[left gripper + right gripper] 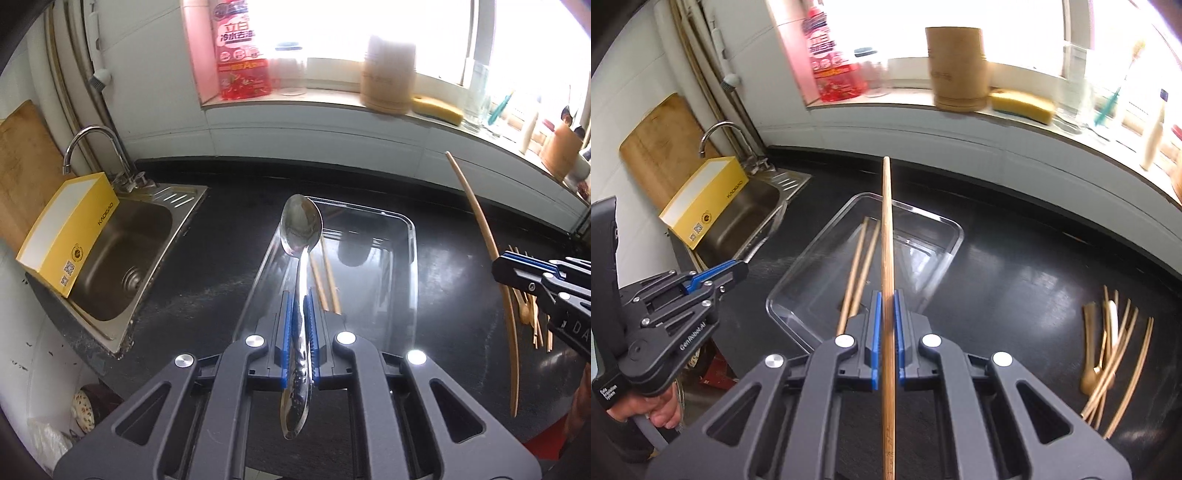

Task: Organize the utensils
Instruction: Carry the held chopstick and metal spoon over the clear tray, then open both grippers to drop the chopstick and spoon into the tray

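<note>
My left gripper (300, 299) is shut on a steel spoon (301, 229), bowl pointing forward, held above the near left part of a clear plastic tray (412, 258) on the black counter. Two wooden chopsticks (325, 277) lie in the tray. My right gripper (887, 295) is shut on a single wooden chopstick (887, 229), which points forward above the tray (955, 236) and the two chopsticks in it (858, 269). A pile of wooden chopsticks and spoons (1108, 350) lies on the counter to the right. The left gripper (735, 267) shows at the left of the right wrist view.
A steel sink (122, 240) with a tap and a yellow box (70, 229) on its rim lies to the left. A cutting board (661, 147) leans on the wall. The windowsill holds a pink detergent bottle (240, 55), a wooden holder (388, 74) and a yellow sponge (1023, 101).
</note>
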